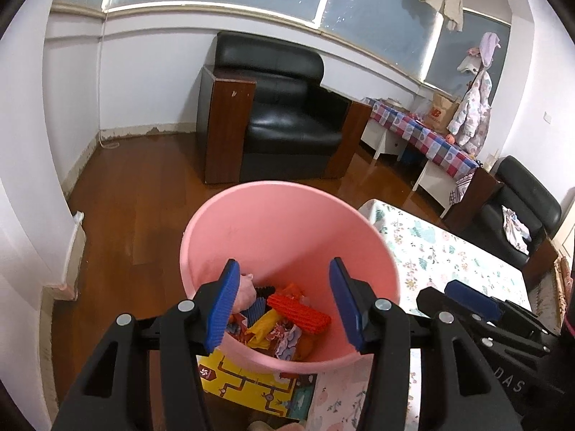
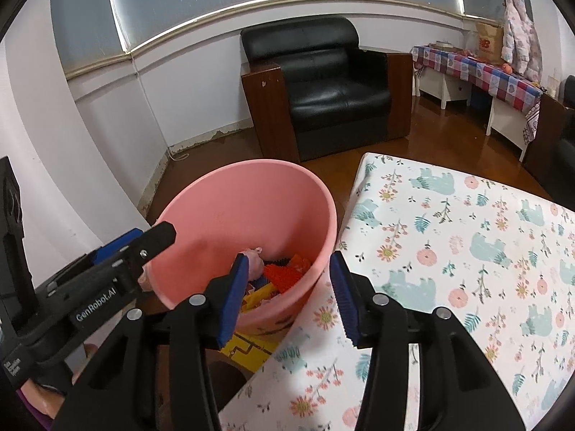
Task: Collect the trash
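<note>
A pink bucket (image 1: 287, 230) stands on the floor beside the table and holds crumpled trash: a red ribbed piece (image 1: 298, 314), yellow wrappers and a pink lump. My left gripper (image 1: 285, 305) hangs open above the bucket's mouth, nothing between its blue pads. In the right wrist view the same bucket (image 2: 230, 208) sits left of the table, and my right gripper (image 2: 289, 300) is open over the bucket's near rim, empty. The left gripper's finger (image 2: 151, 240) reaches in from the left there. The right gripper's blue pad (image 1: 470, 296) shows at the right of the left wrist view.
A table with a floral cloth (image 2: 467, 244) lies to the right of the bucket. A yellow printed sheet (image 1: 251, 388) lies under the bucket's near side. A black leather armchair (image 1: 284, 115) stands behind, and a side table with a checked cloth (image 1: 424, 133) is at far right.
</note>
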The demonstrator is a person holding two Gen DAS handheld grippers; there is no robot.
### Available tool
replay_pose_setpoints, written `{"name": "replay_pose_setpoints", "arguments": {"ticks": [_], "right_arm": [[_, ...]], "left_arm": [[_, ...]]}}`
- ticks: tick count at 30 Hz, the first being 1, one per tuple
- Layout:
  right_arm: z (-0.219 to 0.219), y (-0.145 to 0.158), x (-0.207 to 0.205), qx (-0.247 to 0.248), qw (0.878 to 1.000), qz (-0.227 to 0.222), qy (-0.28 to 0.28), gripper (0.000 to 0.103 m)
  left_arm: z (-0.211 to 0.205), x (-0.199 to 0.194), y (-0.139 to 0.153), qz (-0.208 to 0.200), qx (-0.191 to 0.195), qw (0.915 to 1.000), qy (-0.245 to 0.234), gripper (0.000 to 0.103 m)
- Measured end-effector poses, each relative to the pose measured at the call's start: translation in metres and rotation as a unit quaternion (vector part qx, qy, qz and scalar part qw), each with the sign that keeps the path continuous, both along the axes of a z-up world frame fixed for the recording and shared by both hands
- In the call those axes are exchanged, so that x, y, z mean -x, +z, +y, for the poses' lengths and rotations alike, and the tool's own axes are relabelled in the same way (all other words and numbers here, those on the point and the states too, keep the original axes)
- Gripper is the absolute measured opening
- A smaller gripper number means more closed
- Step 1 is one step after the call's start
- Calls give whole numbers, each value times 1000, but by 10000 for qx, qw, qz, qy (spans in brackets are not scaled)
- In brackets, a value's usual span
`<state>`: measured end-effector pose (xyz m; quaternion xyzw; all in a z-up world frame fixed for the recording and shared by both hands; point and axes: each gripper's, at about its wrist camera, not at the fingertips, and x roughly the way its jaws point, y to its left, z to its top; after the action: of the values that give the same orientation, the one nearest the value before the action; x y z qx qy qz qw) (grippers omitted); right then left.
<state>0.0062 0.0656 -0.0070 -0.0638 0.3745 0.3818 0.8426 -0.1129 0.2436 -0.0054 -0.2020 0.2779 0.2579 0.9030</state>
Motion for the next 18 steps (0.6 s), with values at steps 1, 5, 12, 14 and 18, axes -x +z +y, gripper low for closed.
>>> {"name": "replay_pose_setpoints", "arguments": {"ticks": [1,5,12,14,18], "right_arm": [[-2,1,2,-11,10000,-22,6,48],[-14,7,9,-63,9999,-117,-34,51],[-38,14,20,-206,9993,-301,-102,55],[-46,15,23,-237,9991,-331,-152,55],[-59,16,25,-288,9987,-348,-235,55]], "left_arm": [[-4,2,3,-12,-39,10000,-11,51],[-16,7,15,-81,-120,9999,-49,51],[-46,16,31,-172,-247,9994,-148,51],[-53,18,34,-172,-269,9993,-170,51],[-68,20,38,-161,-309,9992,-194,51]]}}
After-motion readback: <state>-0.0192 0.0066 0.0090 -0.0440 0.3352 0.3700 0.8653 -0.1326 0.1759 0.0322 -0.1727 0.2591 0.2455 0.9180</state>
